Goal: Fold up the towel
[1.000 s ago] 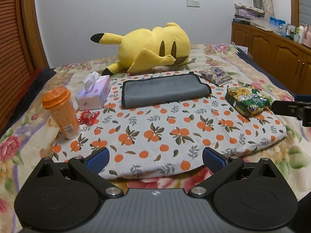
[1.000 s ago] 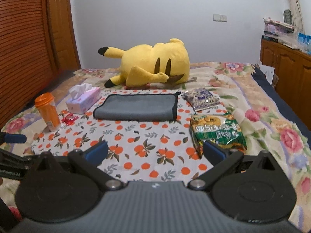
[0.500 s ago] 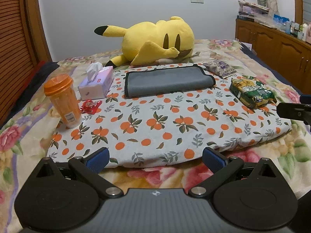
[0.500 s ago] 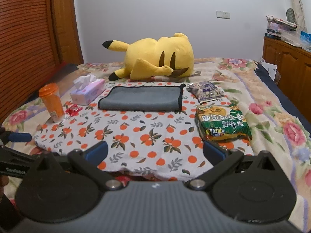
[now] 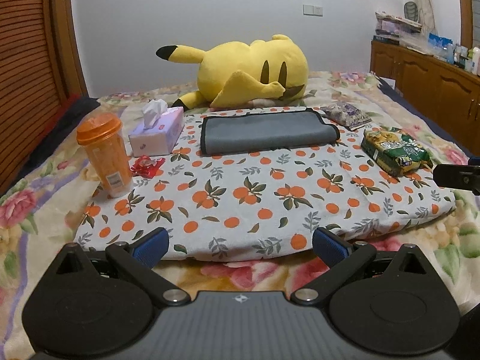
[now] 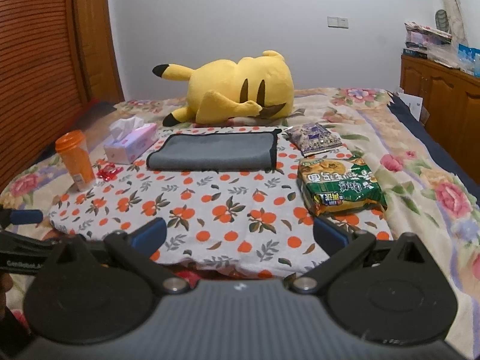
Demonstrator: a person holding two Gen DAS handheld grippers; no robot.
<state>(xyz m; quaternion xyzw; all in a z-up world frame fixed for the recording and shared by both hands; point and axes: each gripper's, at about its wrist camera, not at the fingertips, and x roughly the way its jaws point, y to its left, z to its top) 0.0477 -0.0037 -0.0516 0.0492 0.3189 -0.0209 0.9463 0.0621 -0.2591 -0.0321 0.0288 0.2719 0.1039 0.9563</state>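
Grey and black-edged, the towel (image 5: 267,132) lies folded flat near the far edge of the orange-print cloth (image 5: 255,198), apparently doubled over. The left gripper (image 5: 241,244) and right gripper (image 6: 239,235) hang spread wide at the cloth's near edge, holding nothing.

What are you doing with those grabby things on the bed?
A person holds a left hand-held gripper and a right hand-held gripper, both open and holding nothing, at the near edge of the orange-print cloth. The job is folding the grey towel with black trim, which lies flat and untouched at the far side, in front of the yellow plush toy. A pink tissue box and green snack bag sit beside it.
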